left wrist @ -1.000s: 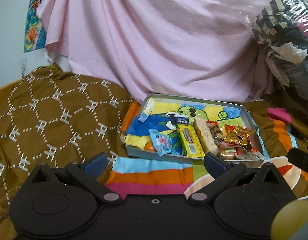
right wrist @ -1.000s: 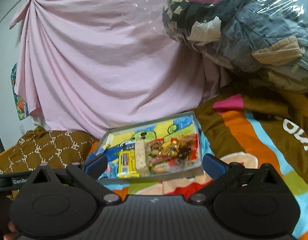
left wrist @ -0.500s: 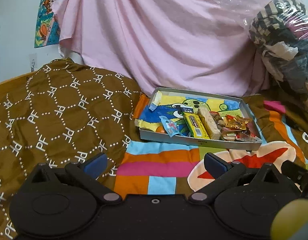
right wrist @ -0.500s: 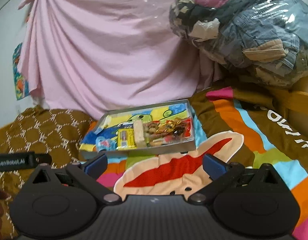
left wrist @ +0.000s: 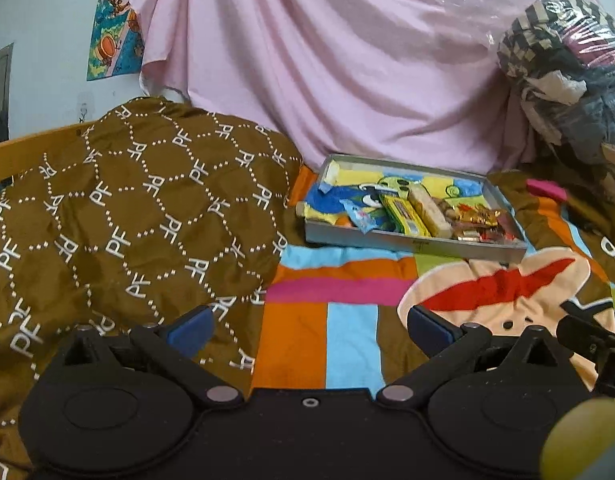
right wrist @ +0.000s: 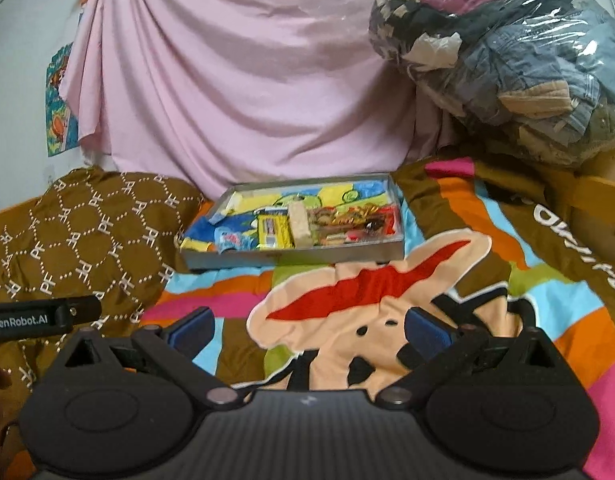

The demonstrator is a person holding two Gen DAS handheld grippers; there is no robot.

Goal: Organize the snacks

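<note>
A shallow grey tray (left wrist: 411, 245) (right wrist: 291, 258) with a cartoon lining lies on the striped blanket, well ahead of both grippers. It holds a blue packet (left wrist: 357, 215), a yellow packet (left wrist: 403, 216) (right wrist: 272, 233), a beige bar (left wrist: 429, 210) (right wrist: 298, 225) and several gold and red sweets (left wrist: 481, 220) (right wrist: 347, 222). My left gripper (left wrist: 309, 326) is open and empty above the blanket. My right gripper (right wrist: 309, 326) is open and empty too.
A brown patterned pillow (left wrist: 119, 220) (right wrist: 87, 232) lies left of the tray. A pink sheet (left wrist: 327, 60) hangs behind. A plastic bag of clothes (right wrist: 507, 60) is piled at the back right. The colourful blanket (right wrist: 367, 300) covers the near area.
Both grippers have drawn back from the tray, which now looks smaller and farther off. More blanket shows in front. Both stayed open and empty.
</note>
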